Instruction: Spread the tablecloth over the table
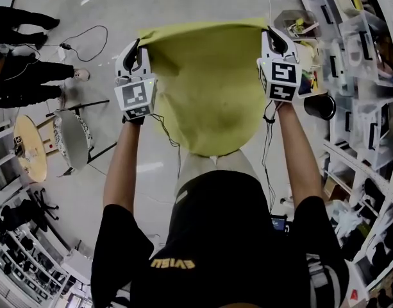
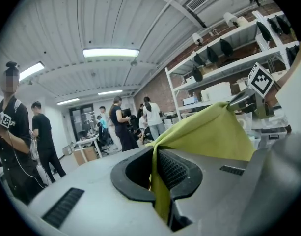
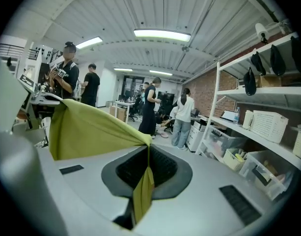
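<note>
A yellow-green tablecloth [image 1: 209, 82] hangs spread between my two grippers in the head view, its top edge stretched level and its lower part sagging towards my body. My left gripper [image 1: 134, 51] is shut on the cloth's top left corner [image 2: 157, 154], pinched between its black pads. My right gripper [image 1: 273, 40] is shut on the top right corner [image 3: 146, 154], with a tail of cloth [image 3: 142, 195] hanging below its jaws. Both grippers are held out in front at about the same height. No table top shows under the cloth.
White shelving with bins and boxes [image 1: 359, 76] runs along the right. A round wooden stool [image 1: 29, 147] and a folding chair [image 1: 73, 136] stand at the left, with cables [image 1: 87, 43] on the floor. Several people [image 3: 152, 104] stand further off in the room.
</note>
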`<state>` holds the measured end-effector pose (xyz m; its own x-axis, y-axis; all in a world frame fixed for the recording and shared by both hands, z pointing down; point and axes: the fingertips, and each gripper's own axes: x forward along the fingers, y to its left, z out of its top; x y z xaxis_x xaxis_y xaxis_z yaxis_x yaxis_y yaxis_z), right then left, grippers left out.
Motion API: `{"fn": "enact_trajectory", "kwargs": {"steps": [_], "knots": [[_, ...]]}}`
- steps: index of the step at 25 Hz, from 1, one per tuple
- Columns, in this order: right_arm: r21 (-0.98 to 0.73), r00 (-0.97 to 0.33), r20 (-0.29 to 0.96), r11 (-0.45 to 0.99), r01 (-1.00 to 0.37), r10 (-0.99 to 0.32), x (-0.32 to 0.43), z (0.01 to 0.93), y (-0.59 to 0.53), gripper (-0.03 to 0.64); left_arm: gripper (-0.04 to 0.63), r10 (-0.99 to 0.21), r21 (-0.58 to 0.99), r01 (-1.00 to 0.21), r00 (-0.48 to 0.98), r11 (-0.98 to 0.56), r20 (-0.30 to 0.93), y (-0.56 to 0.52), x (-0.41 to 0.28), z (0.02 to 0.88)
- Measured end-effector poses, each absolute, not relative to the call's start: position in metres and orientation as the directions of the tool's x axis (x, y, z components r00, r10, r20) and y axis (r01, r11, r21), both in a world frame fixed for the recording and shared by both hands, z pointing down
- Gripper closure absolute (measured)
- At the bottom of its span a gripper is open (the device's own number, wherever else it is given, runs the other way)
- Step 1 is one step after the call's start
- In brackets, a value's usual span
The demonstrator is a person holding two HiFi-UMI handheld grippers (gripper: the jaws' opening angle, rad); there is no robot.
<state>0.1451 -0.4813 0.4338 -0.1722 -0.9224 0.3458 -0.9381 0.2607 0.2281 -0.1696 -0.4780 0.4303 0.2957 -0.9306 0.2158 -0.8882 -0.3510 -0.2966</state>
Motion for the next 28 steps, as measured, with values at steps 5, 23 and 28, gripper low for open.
{"fn": "enact_trajectory", "kwargs": {"steps": [5, 23, 28], "knots": [[0.236, -0.170, 0.400, 0.281, -0.930, -0.900, 0.144, 0.460, -0.480, 0.606, 0.571, -0.915, -0.312, -0.870, 0.308, -0.382, 0.261, -0.478, -0.170, 0.458], [0.204, -0.143, 0.522, 0.285, -0.937, -0.841, 0.138, 0.537, -0.487, 0.607, 0.572, -0.877, -0.262, -0.874, 0.297, -0.409, 0.376, -0.493, -0.173, 0.543], [0.189, -0.129, 0.572, 0.283, -0.940, -0.810, 0.140, 0.569, -0.487, 0.607, 0.572, -0.866, -0.258, -0.873, 0.290, -0.414, 0.408, -0.494, -0.171, 0.566]]}}
